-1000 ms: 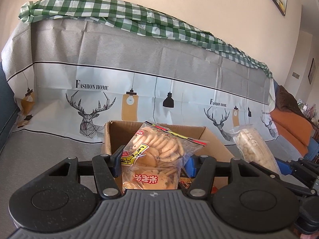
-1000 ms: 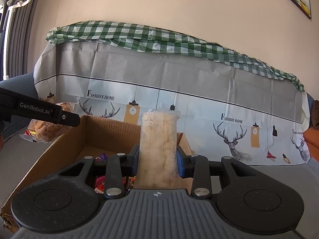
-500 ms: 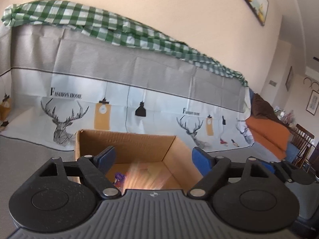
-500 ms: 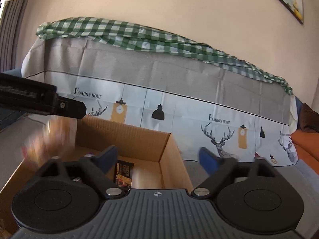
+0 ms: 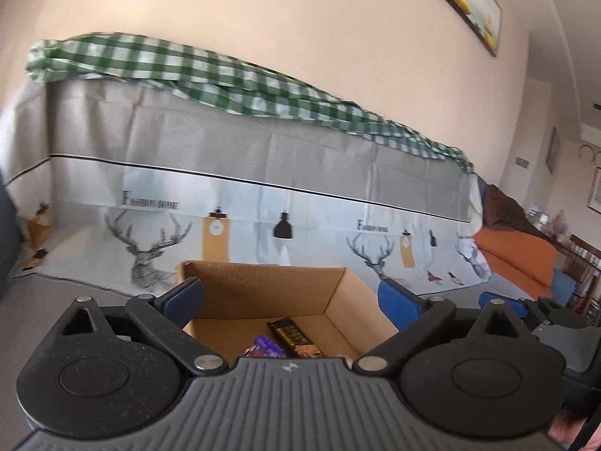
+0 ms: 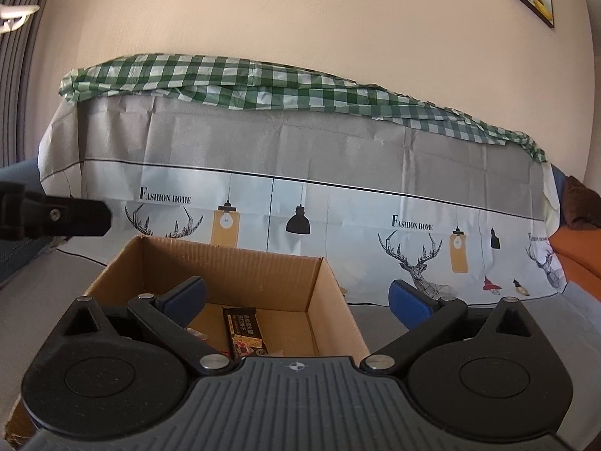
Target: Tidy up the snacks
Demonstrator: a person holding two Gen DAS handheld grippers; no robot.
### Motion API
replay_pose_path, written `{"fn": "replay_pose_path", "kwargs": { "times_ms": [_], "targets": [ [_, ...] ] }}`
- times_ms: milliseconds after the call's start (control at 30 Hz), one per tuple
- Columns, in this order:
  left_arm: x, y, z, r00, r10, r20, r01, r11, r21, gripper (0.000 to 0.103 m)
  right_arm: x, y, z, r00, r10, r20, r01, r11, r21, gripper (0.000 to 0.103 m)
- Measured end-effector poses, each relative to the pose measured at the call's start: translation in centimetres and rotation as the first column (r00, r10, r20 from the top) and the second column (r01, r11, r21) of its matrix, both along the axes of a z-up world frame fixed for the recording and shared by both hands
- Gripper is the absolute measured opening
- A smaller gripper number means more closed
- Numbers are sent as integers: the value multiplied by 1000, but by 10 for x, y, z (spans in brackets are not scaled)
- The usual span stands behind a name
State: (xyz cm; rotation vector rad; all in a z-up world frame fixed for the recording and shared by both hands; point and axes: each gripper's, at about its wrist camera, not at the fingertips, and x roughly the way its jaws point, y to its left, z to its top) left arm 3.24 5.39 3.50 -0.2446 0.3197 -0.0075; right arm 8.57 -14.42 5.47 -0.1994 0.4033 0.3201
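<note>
Snack bags gone; printed cover [image 6: 338,195] underneath.

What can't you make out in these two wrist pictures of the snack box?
- Box near half: both views, hidden by each hand-held gripper's body.
- Purple snack: left view, cut off by that body.
- Bar print: right view, too small; left view, blurred.
- Left hand-held gripper and right hand-held gripper, jaws opening, nothing between.

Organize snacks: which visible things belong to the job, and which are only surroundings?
Job:
cardboard box
dark snack bar
purple snack packet
left claw, opening, empty
right claw, opening, empty

Surroundings:
deer-print cover
green checked cloth
framed picture
</note>
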Motion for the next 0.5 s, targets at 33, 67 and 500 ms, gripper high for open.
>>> {"fn": "replay_pose_path", "kwargs": {
  "times_ms": [33, 67, 500],
  "targets": [
    [-5, -1, 0, 1000, 7, -9, -7, 1000, -5, 100, -2, -2, 2, 1000, -1, -4, 1, 1000, 15, 102],
    [-11, -2, 0, 1000, 16, -18, -16, 1000, -5, 100, -4, -5, 3, 1000, 1, -9, -1, 1000, 28, 102],
    [-98, -43, -39, 972, 165, -165, -162, 986, 36, 103, -84, -59, -2, 995, -20, -102, 33, 991, 129, 102]
  ]
}}
